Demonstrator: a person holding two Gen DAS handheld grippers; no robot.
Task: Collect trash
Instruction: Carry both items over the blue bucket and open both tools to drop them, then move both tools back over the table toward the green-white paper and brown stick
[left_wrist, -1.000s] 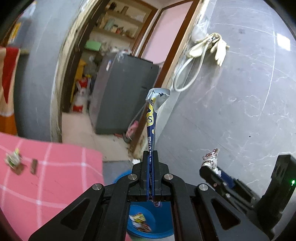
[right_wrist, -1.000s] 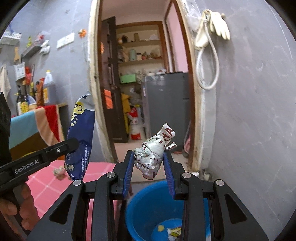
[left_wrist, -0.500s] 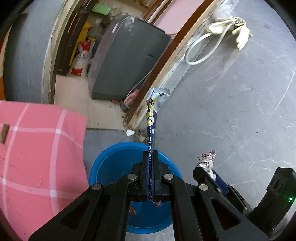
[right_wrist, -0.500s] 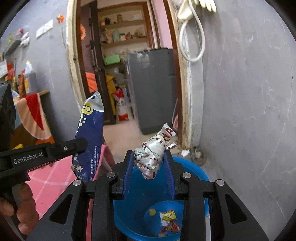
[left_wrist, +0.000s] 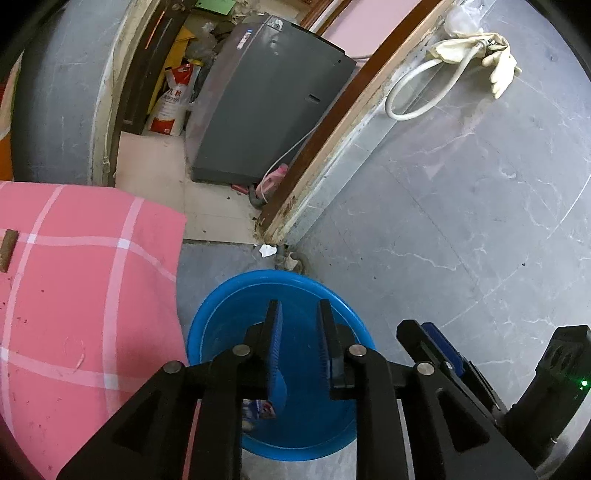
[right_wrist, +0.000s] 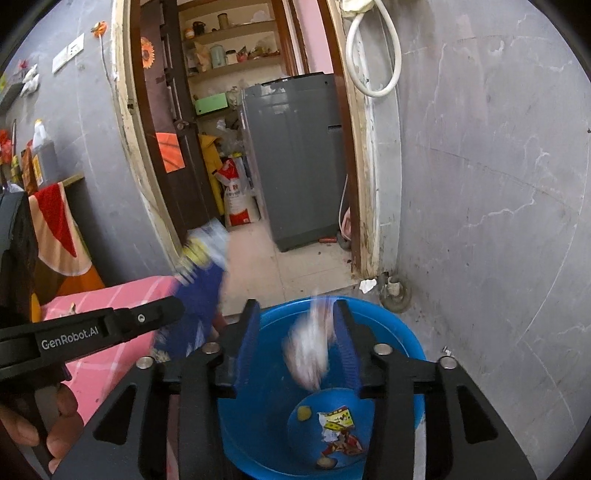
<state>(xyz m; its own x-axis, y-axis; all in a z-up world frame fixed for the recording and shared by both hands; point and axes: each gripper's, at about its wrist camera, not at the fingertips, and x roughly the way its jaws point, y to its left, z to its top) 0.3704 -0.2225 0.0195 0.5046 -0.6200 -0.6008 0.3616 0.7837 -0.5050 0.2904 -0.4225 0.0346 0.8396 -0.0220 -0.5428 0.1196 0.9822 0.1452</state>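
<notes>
A blue plastic basin stands on the grey floor with a few wrappers in its bottom. My left gripper is open above the basin; a wrapper shows low inside the basin. In the right wrist view the blue snack wrapper is blurred in mid-air beside the left gripper's finger. My right gripper is open over the basin, and the crumpled silver wrapper is blurred, falling between the jaws.
A table with a pink checked cloth sits left of the basin, with a brown scrap on it. A doorway leads to a grey washing machine. A grey wall with a hose and gloves is on the right.
Both grippers have tilted down over the basin and opened. The blue wrapper has left the left gripper and the silver wrapper has left the right one; both are falling.
</notes>
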